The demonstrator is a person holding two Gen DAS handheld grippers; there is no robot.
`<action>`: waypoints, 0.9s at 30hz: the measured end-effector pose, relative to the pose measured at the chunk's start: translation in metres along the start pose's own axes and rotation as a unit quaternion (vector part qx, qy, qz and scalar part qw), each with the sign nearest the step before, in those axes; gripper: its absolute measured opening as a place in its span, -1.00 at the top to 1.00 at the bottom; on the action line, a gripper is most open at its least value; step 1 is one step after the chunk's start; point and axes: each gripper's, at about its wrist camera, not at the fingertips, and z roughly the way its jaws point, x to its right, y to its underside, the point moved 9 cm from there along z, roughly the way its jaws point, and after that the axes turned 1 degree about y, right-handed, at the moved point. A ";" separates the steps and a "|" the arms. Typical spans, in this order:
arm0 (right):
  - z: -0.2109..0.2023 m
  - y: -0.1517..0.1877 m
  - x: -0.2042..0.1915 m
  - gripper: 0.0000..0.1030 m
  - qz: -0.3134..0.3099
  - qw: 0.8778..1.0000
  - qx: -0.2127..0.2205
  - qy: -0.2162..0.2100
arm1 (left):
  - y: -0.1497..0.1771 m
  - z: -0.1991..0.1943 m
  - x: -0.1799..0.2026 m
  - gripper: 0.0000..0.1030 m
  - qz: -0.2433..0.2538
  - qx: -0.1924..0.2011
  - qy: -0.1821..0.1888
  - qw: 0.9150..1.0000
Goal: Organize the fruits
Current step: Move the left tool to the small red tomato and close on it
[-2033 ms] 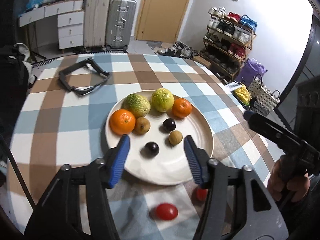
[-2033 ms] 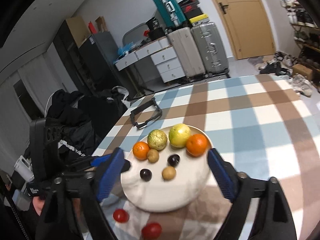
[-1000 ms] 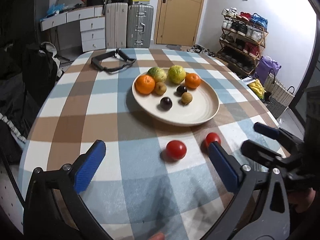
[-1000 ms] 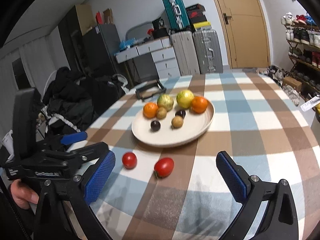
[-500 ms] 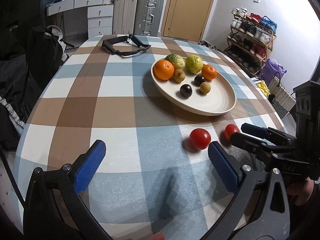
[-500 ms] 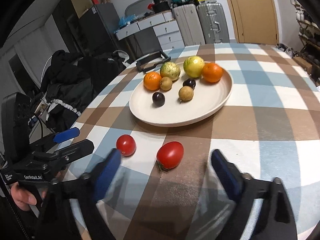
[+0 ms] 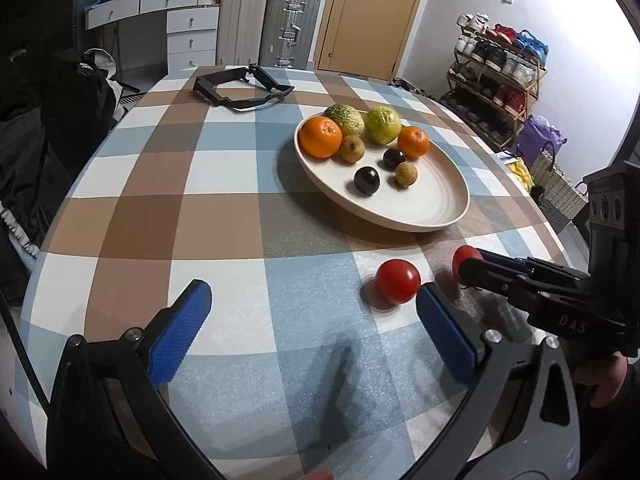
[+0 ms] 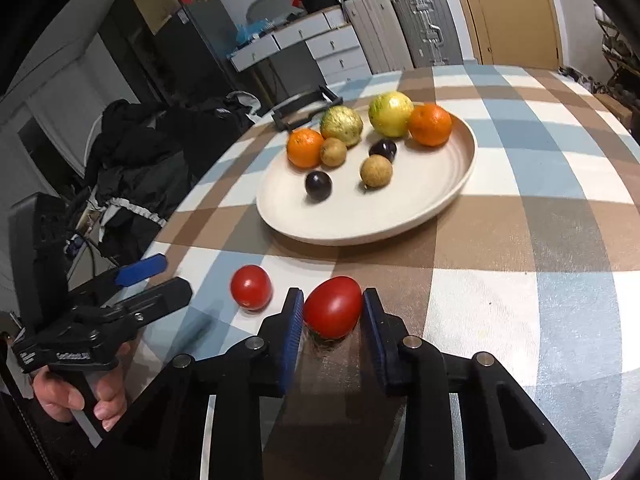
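A cream plate holds several fruits: oranges, green-yellow fruits, dark plums and small brown ones. Two red tomatoes lie on the checked tablecloth in front of it. My right gripper is shut on the oval tomato, which still rests on the cloth; in the left wrist view this tomato is half hidden behind the right gripper. The round tomato lies free beside it. My left gripper is open and empty, its right pad just below the round tomato.
A black strap-like frame lies at the table's far side. Dark clothes on a chair stand off the left table edge. Suitcases, drawers, a door and a shoe rack line the room behind.
My right gripper has gone down to the oval tomato and closed on it. My left gripper has drawn nearer the round tomato and stays open.
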 end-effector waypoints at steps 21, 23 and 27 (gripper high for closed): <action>-0.035 0.006 0.016 0.41 0.006 0.999 0.035 0.001 | -0.004 0.034 0.042 -0.95 0.048 -0.036 0.009 0.998; -0.040 0.008 0.020 0.41 0.007 0.999 0.038 -0.001 | -0.005 0.036 0.047 -0.87 0.058 -0.034 0.010 0.998; -0.046 0.010 0.025 0.41 0.009 0.999 0.041 -0.004 | -0.003 0.041 0.055 -0.55 0.072 -0.039 0.008 0.997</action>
